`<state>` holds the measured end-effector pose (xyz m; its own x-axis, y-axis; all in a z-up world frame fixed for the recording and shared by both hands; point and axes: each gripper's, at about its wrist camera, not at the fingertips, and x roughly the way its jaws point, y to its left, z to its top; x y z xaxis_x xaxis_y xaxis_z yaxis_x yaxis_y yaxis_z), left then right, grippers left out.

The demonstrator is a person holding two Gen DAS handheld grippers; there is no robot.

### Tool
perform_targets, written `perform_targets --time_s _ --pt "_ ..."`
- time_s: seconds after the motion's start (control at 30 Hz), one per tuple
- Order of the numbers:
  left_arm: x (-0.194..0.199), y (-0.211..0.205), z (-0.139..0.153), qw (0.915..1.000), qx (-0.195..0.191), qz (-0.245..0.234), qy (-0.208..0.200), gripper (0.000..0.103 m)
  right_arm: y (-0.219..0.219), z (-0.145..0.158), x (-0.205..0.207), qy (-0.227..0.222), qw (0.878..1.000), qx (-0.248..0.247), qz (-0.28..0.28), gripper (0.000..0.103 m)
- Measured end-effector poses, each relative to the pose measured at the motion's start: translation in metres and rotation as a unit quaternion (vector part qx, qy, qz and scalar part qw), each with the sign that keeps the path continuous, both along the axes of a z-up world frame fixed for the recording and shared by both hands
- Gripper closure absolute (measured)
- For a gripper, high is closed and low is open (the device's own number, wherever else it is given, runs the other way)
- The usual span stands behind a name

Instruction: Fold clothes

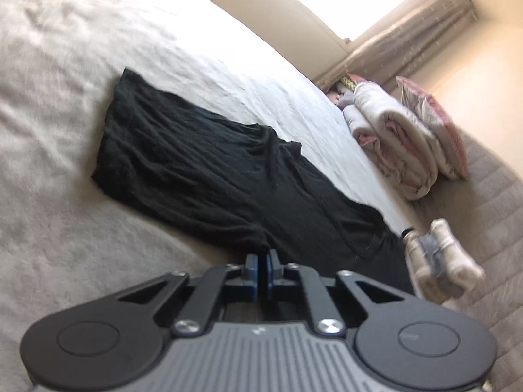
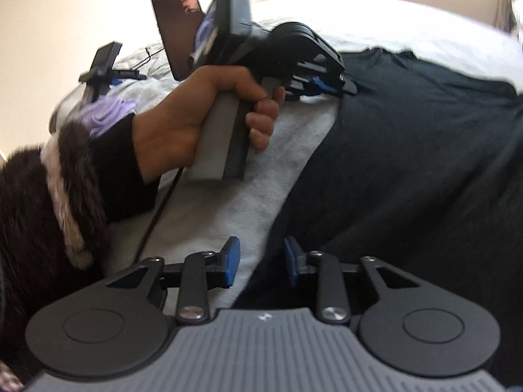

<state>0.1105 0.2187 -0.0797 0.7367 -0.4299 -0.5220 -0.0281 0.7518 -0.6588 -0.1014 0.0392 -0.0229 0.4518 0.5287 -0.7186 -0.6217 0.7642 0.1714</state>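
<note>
A black garment point(image 1: 209, 166) lies spread flat on the light bed cover point(image 1: 59, 98). My left gripper point(image 1: 264, 256) is shut, its blue pads pinching the garment's near edge. In the right wrist view the same garment point(image 2: 408, 163) fills the right half. My right gripper point(image 2: 261, 263) is open, its jaws straddling the garment's left edge low over the bed. The left gripper point(image 2: 327, 85) also shows there, held in a hand, its tips at the garment's far edge.
Folded pale quilts point(image 1: 398, 143) and a bagged pink pillow point(image 1: 434, 121) sit at the bed's far end. A white-wrapped device point(image 1: 438, 254) lies beside the garment. A phone on a stand point(image 2: 178, 29), a small clamp point(image 2: 104, 65) and lilac cloth point(image 2: 108, 112) lie beyond the hand.
</note>
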Motion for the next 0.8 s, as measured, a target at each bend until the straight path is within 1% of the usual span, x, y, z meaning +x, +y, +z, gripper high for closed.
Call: perform_targets --time_s 0.03,0.07,0.13,0.17,0.2,0.27,0.37,0.47,0.53,0.6,0.73,0.8 --pt "0.0 -0.001 0.002 1.0 0.003 0.001 0.001 0.101 0.001 0.0 -0.001 -0.004 1.0 -0.005 -0.006 0.084" --pt "0.0 -0.002 0.004 1.0 0.009 0.002 0.001 0.101 0.002 0.0 -0.003 -0.01 1.0 -0.013 -0.011 0.09" --pt "-0.002 -0.005 0.011 0.9994 0.034 0.006 -0.004 0.101 0.005 0.001 -0.007 -0.019 0.999 -0.028 -0.011 0.094" --pt "-0.003 -0.005 0.014 0.9989 0.046 0.007 -0.007 0.101 0.006 0.0 -0.009 -0.024 0.999 -0.036 -0.009 0.1" --pt "-0.003 -0.005 0.017 0.9984 0.055 0.009 -0.009 0.101 0.006 0.001 -0.009 -0.02 0.999 -0.032 -0.007 0.1" --pt "-0.003 -0.002 0.02 0.9981 0.061 0.011 -0.01 0.101 0.005 0.002 -0.005 -0.007 1.0 -0.016 -0.003 0.1" --pt "-0.002 0.007 0.023 0.9974 0.069 0.015 -0.014 0.101 -0.002 0.008 0.005 0.041 0.997 0.06 0.003 0.1" --pt "-0.004 0.015 0.032 0.9957 0.084 0.024 -0.03 0.101 -0.001 0.016 0.01 0.052 0.994 0.099 0.01 0.099" --pt "-0.005 0.02 0.037 0.9942 0.095 0.032 -0.041 0.101 0.003 0.018 0.012 0.054 0.992 0.109 0.015 0.099" --pt "-0.005 0.025 0.039 0.9928 0.104 0.042 -0.043 0.101 0.007 0.016 0.015 0.056 0.992 0.112 0.016 0.099" --pt "0.0 0.033 0.034 0.9913 0.113 0.058 -0.033 0.101 0.015 0.005 0.021 0.084 0.988 0.128 0.008 0.099" --pt "0.002 0.033 0.03 0.9914 0.118 0.051 -0.025 0.101 0.016 0.002 0.022 0.083 0.989 0.122 0.001 0.098"
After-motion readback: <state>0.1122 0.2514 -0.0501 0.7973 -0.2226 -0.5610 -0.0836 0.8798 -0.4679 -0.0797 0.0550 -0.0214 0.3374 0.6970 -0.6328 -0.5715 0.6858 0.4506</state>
